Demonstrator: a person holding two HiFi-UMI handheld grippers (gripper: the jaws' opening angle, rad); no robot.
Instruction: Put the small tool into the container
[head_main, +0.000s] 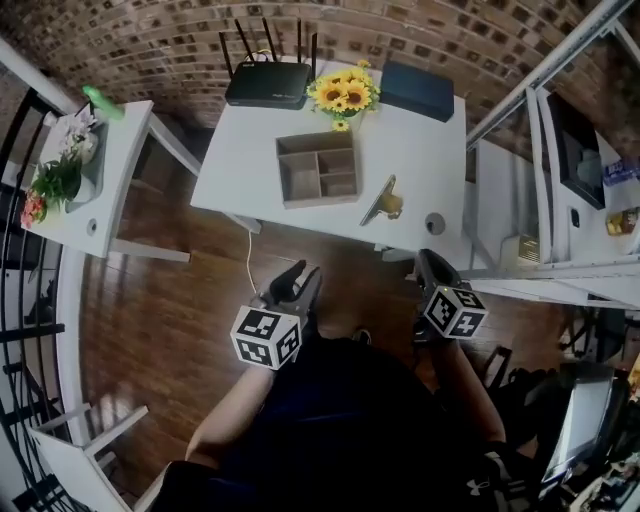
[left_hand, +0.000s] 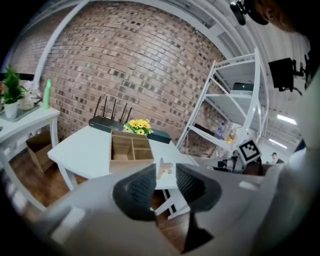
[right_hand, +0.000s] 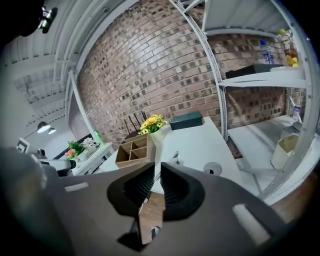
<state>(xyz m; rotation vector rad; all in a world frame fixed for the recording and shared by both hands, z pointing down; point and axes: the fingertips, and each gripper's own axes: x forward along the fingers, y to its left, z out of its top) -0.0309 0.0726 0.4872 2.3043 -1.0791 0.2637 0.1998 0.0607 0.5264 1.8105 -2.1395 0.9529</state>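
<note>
The small metal-and-tan tool (head_main: 380, 202) lies on the white table (head_main: 420, 140), just right of an empty wooden container (head_main: 318, 197) with several compartments. Both grippers hang over the wood floor, short of the table's near edge. My left gripper (head_main: 300, 275) is open with nothing between its pads; its view shows the tool (left_hand: 164, 169) and container (left_hand: 125, 164) beyond the left gripper (left_hand: 166, 176). My right gripper (head_main: 428, 262) is closed to a narrow slit and holds nothing. Past the right gripper (right_hand: 157, 172) I see the tool (right_hand: 175, 160) and container (right_hand: 127, 161).
A black router (head_main: 268, 82), a sunflower pot (head_main: 343, 95) and a dark blue box (head_main: 417, 90) stand along the table's far edge. A cable hole (head_main: 434, 223) sits near the front right corner. A side table (head_main: 110, 170) with plants is left; metal shelving (head_main: 560, 150) is right.
</note>
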